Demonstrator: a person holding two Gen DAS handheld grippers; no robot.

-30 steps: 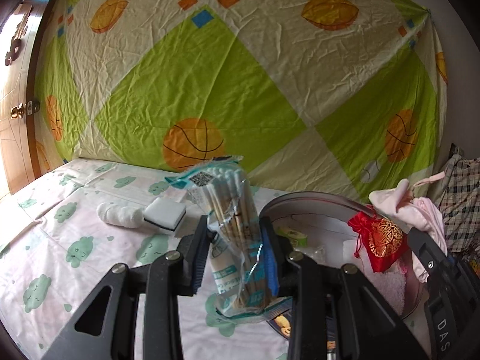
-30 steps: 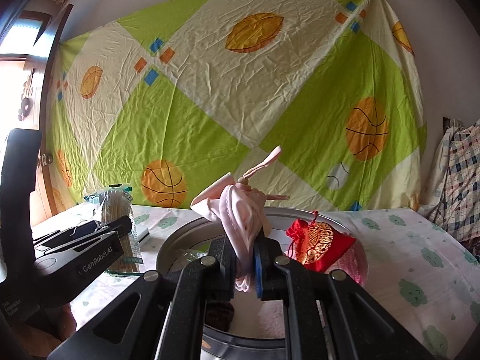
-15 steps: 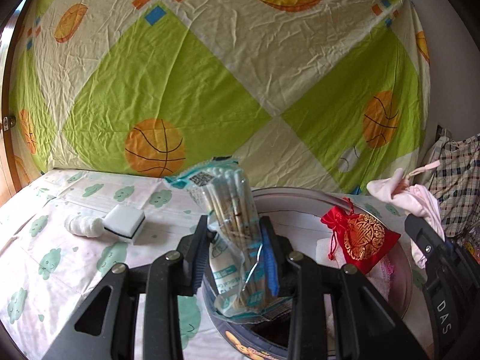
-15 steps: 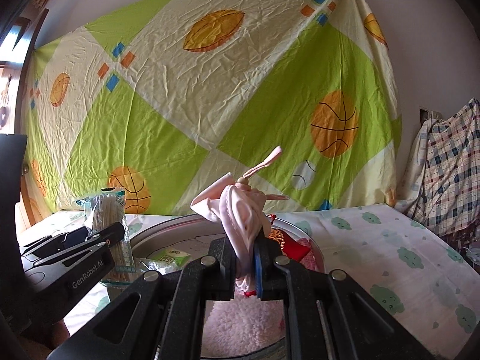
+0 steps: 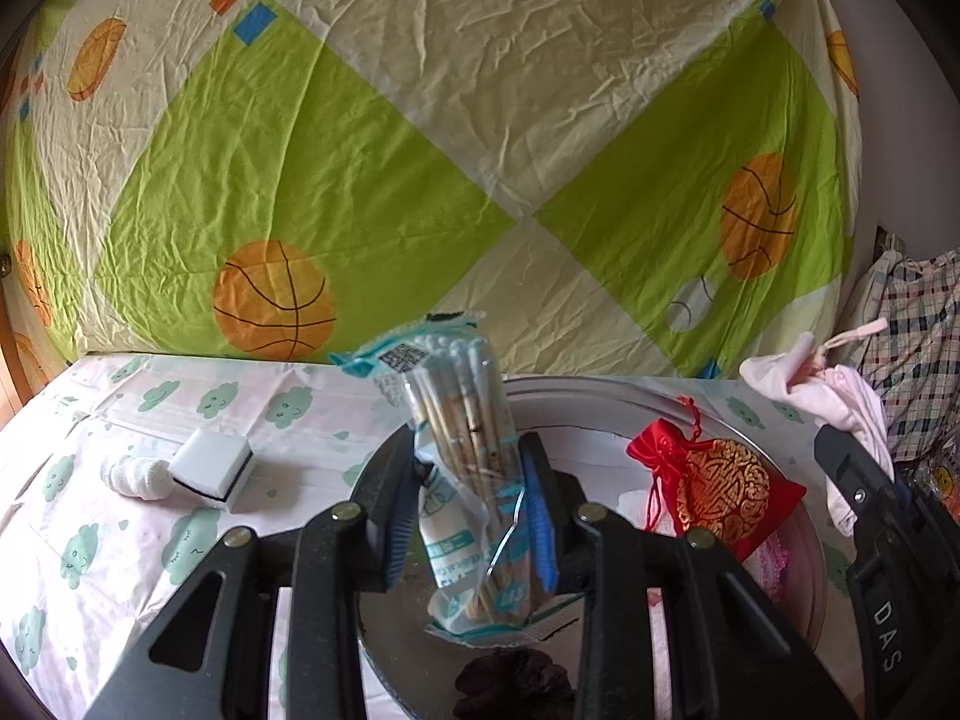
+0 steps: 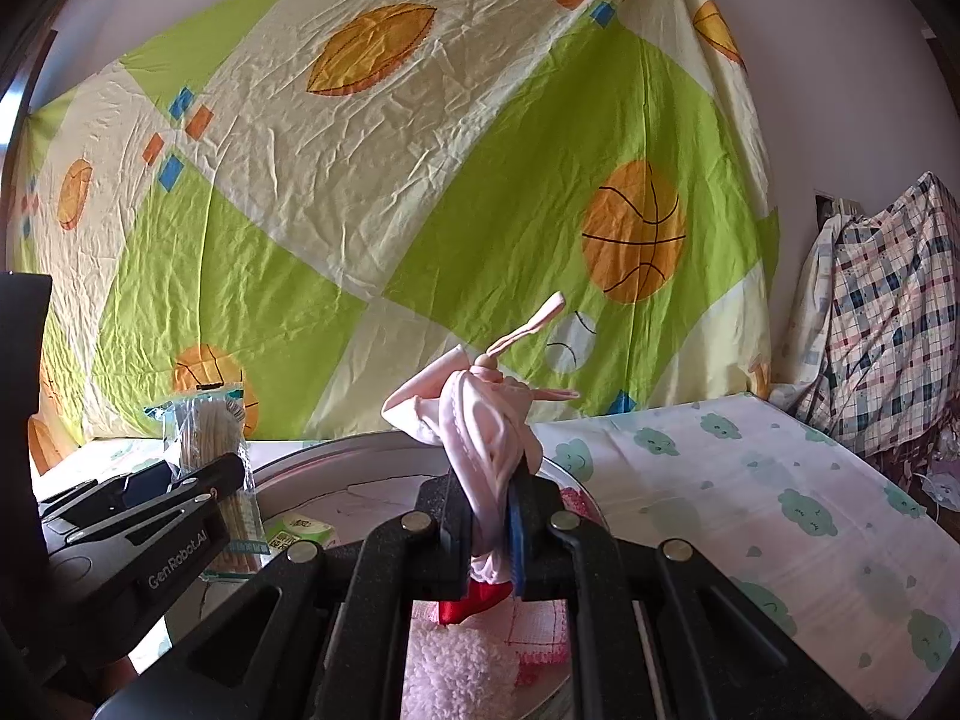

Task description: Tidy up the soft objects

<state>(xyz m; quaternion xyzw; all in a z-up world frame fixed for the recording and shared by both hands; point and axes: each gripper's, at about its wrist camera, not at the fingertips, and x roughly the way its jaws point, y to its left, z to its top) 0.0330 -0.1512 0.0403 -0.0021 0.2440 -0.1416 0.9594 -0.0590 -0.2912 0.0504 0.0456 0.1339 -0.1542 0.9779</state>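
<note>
My left gripper (image 5: 471,480) is shut on a clear bag of cotton swabs (image 5: 465,450) and holds it upright over the round metal tin (image 5: 600,396). My right gripper (image 6: 489,498) is shut on a pink cloth garment (image 6: 480,420) and holds it above the same tin (image 6: 336,450). In the tin lie a red drawstring pouch (image 5: 714,489), a pink fluffy cloth (image 6: 456,666) and a small green-and-white roll (image 6: 300,531). On the bed to the left lie a white sponge (image 5: 210,471) and a rolled white sock (image 5: 135,477).
The bed has a pink sheet with green clouds (image 6: 750,498). A green and cream basketball-print sheet (image 5: 420,150) hangs behind it. Plaid fabric (image 6: 888,312) is piled at the right. A dark lump (image 5: 516,681) lies at the tin's near side.
Both grippers have swung right and forward over the tin, each holding its object. The sponge and sock have slid left in the left wrist view.
</note>
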